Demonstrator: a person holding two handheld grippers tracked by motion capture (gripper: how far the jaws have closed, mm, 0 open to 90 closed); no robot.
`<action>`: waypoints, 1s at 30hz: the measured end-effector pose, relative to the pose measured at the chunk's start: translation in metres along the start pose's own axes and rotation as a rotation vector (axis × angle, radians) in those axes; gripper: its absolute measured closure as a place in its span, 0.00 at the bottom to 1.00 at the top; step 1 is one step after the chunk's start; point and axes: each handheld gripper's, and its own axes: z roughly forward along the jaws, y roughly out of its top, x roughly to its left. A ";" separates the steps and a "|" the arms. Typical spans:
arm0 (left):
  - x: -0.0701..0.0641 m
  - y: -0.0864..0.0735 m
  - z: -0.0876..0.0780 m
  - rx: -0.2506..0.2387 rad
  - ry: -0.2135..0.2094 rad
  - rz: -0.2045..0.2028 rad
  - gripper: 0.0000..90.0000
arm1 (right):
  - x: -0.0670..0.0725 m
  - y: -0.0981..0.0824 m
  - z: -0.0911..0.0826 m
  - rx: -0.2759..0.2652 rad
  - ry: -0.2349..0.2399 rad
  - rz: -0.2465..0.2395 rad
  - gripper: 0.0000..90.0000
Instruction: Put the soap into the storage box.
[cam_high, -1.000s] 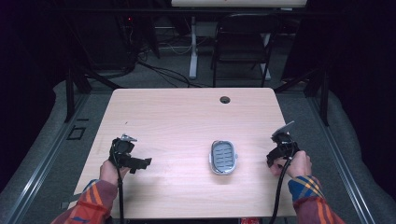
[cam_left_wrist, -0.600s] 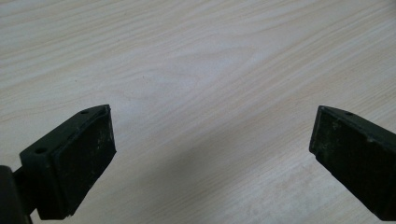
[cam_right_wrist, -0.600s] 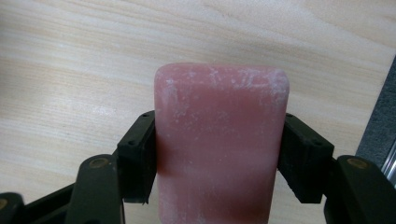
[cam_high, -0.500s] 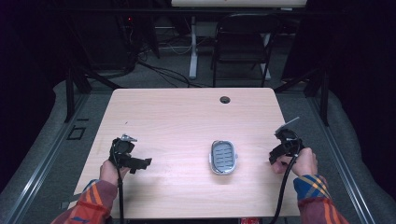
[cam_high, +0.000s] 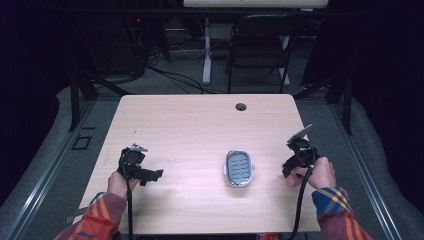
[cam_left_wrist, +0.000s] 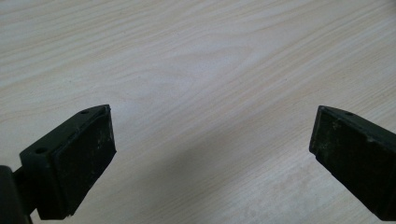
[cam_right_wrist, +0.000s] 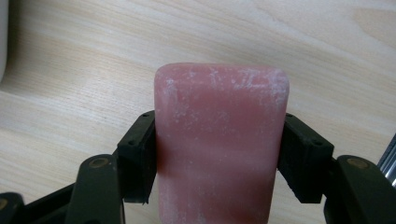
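A pink bar of soap (cam_right_wrist: 219, 144) stands between the two black jaws of my right gripper (cam_right_wrist: 219, 158), which press on both its sides. In the high view that right gripper (cam_high: 296, 161) is near the table's right edge, held by a hand. A grey soap dish (cam_high: 238, 167) with a slotted insert lies on the table just left of it, apart from the gripper. My left gripper (cam_high: 150, 175) rests low at the front left, and in its own view the left gripper (cam_left_wrist: 212, 140) stands wide open over bare wood.
The light wooden table (cam_high: 190, 125) has a round cable hole (cam_high: 241, 106) at its far edge. A black chair (cam_high: 260, 50) and a white table leg (cam_high: 206, 50) stand behind it. A sliver of the dish's white rim (cam_right_wrist: 3, 42) shows at the right gripper view's left edge.
The right hand has drifted slightly toward the table's right edge with the soap still in the jaws. The left hand has stayed put.
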 end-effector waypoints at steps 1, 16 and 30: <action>0.000 0.000 0.000 -0.001 0.000 0.000 0.00 | 0.001 0.002 -0.002 0.037 -0.012 -0.028 0.41; 0.000 0.000 0.000 0.003 -0.001 -0.004 0.00 | 0.019 0.009 -0.011 0.013 0.006 -0.056 0.41; -0.001 -0.001 -0.001 0.002 -0.002 -0.005 0.00 | 0.049 0.022 -0.019 -0.014 0.004 -0.127 0.41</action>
